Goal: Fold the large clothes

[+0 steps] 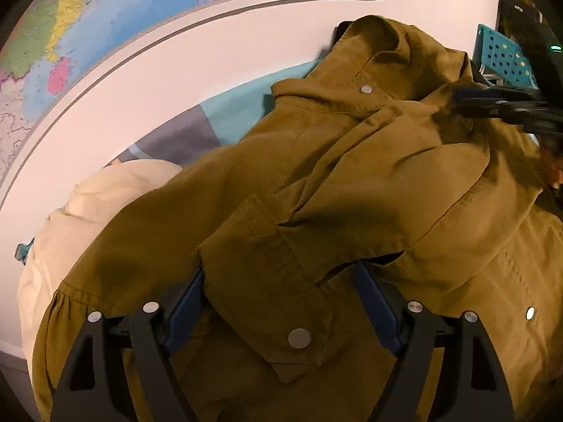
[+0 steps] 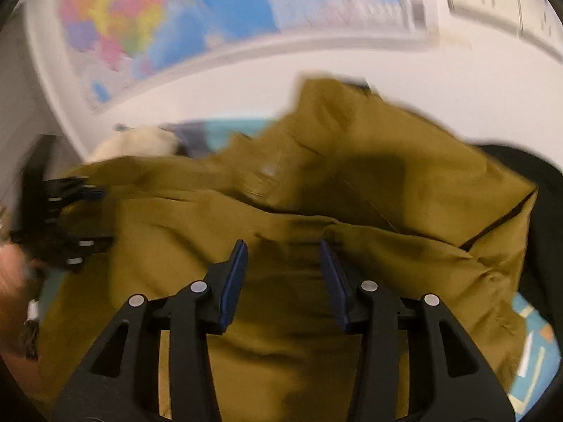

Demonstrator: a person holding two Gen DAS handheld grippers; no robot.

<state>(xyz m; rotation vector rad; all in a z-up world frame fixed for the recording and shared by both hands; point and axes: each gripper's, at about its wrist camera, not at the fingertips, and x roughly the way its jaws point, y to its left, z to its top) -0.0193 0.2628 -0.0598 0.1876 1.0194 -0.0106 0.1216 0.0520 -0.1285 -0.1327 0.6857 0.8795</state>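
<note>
Currently, a fold of the olive jacket (image 1: 352, 183) is released; both jaws are parted, empty; regrasping is next required.

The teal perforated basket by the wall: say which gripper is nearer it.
Right. The right gripper hovers just before the teal basket; the left gripper sits far back over the jacket's pocket flap.

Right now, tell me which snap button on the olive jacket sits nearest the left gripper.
The large silver snap on the jacket pocket flap, lying between the open left gripper fingers. The other snaps lie farther off, at the collar and the right front.
</note>
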